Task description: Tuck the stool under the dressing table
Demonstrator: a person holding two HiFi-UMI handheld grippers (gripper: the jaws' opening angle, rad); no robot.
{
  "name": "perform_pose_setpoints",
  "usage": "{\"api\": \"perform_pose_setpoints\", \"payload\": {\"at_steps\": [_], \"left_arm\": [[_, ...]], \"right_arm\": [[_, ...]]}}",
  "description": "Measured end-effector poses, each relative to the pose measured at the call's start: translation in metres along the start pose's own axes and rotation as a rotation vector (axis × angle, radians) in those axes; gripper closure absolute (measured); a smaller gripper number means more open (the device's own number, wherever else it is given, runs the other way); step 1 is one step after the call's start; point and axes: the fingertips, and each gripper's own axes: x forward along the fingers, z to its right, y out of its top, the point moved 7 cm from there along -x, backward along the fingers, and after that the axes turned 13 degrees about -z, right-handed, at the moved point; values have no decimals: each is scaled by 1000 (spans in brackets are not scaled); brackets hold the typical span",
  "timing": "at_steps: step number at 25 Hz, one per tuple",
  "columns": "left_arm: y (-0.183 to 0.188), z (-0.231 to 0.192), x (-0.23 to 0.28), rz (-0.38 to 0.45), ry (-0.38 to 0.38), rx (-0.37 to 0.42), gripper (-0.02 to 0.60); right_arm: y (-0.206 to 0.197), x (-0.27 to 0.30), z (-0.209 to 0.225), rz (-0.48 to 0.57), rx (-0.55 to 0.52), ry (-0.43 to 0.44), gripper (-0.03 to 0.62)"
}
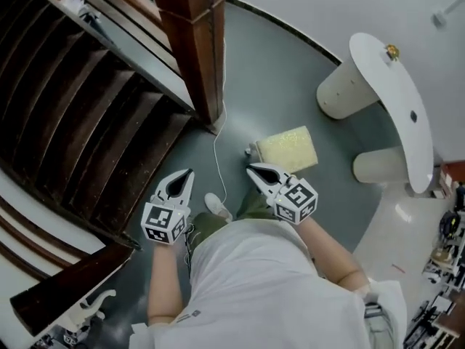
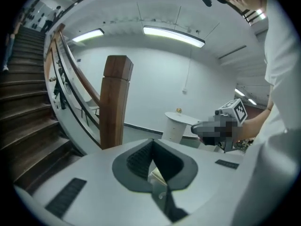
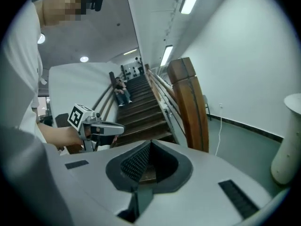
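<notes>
Closed on nothing at left gripper (image 1: pixel 185 177) and right gripper (image 1: pixel 256 170). Judging the stool (image 1: pixel 287 150) at one o'clock light, plush-topped: grip the firm seat edge, not the fluff.

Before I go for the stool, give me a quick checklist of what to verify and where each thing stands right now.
1. Free left gripper: ok, shut with nothing in it.
2. Free right gripper: ok, shut and empty.
3. Reachable stool: ok, it stands on the floor just ahead of the right gripper.
4. Tucked under the dressing table: not ok, the stool stands apart from it, out in the open.
5. Free gap between the table's two legs: cannot tell, the tabletop hides most of it.
6. Loose cable out of the path: ok, it lies on the stool's far side from the table.
</notes>
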Motion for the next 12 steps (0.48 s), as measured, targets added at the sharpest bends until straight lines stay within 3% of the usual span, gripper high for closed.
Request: {"api": "perform_pose_setpoints", "payload": {"at_steps": [3, 6, 12], "left_arm": [[18, -15, 39, -41, -90, 11, 580], [38, -15, 82, -95, -178, 76, 580], [101, 16, 168, -176, -323, 206, 580]], "right_arm": [[1, -5, 24, 6, 46, -89, 585], [-9, -15, 49, 18, 116, -169, 585], [-29, -57, 106, 71, 274, -303, 585]]}}
